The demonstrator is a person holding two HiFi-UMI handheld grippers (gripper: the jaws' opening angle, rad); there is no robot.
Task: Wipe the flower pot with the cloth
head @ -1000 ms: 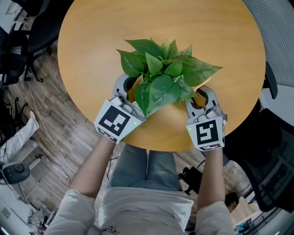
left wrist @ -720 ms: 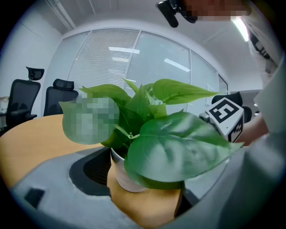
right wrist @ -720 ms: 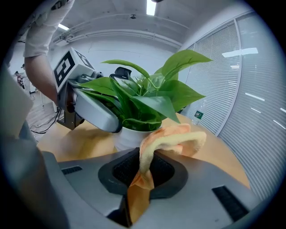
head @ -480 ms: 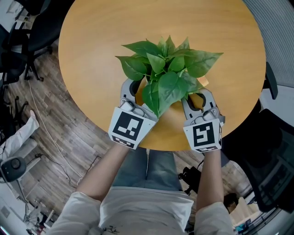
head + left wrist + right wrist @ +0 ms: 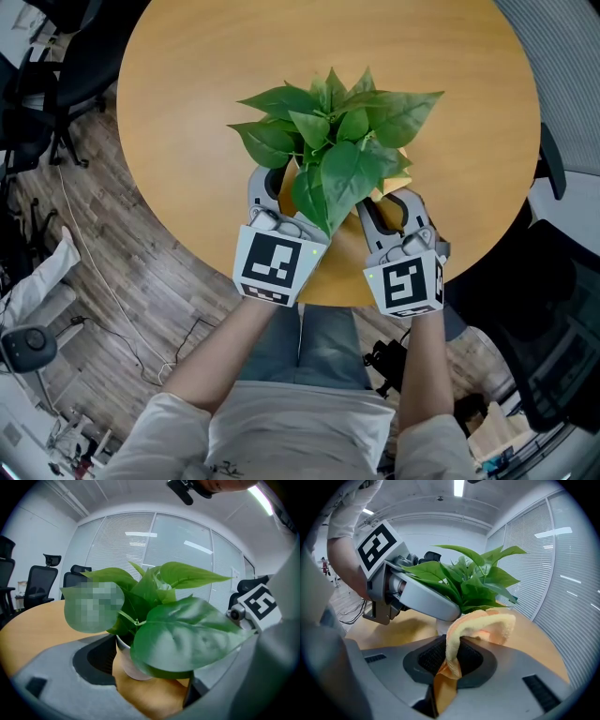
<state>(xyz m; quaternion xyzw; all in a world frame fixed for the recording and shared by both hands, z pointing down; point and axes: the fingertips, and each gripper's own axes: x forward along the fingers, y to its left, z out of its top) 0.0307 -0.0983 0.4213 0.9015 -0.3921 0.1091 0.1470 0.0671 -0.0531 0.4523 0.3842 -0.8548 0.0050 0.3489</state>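
A leafy green plant [image 5: 342,141] stands in a small white flower pot [image 5: 129,660] near the front edge of the round wooden table [image 5: 206,75]. From overhead the leaves hide the pot. My left gripper [image 5: 281,187] reaches under the foliage, and its jaws stand on either side of the pot, shut on it. A big leaf [image 5: 187,639] hides the right jaw's contact. My right gripper [image 5: 389,199] is shut on a yellow-orange cloth [image 5: 480,623]. The cloth loops forward from the jaws to the pot's side, under the leaves. The left gripper's arm [image 5: 424,599] crosses the right gripper view.
Both grippers hang over the table's near edge [image 5: 328,298], just above the person's lap. Black office chairs [image 5: 37,84] and cables stand on the wooden floor at the left. Another dark chair [image 5: 553,309] is at the right. Glass walls with blinds [image 5: 140,545] lie behind.
The left gripper has swung rightward round the table's front edge, and the plant has turned with it, leaf tips moving up. The right gripper shifted slightly left, still holding the cloth.
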